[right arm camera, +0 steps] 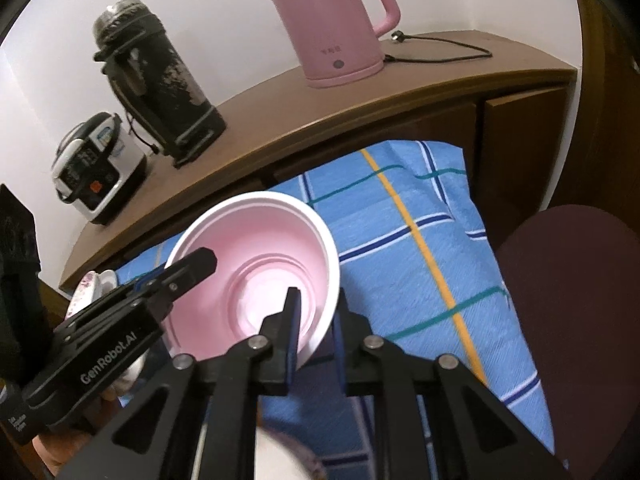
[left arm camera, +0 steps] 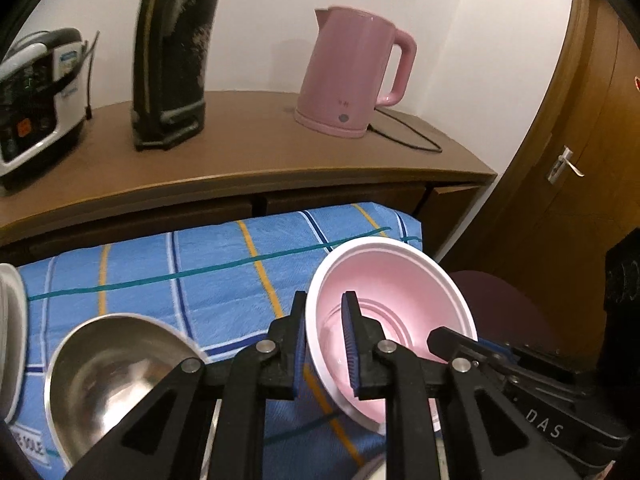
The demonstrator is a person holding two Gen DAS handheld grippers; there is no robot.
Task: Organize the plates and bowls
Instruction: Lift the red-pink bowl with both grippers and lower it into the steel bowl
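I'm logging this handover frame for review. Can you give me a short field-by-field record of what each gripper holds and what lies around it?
held item: pink plastic bowl with white rim, tilted, lifted above the cloth
left gripper: straddles the bowl's left rim, one finger inside, one outside
right gripper: straddles the opposite rim the same way
surface: blue checked cloth
nearby dish: round stainless steel bowl, lying on the cloth, left of the pink one
background: pink electric kettle on brown wooden counter
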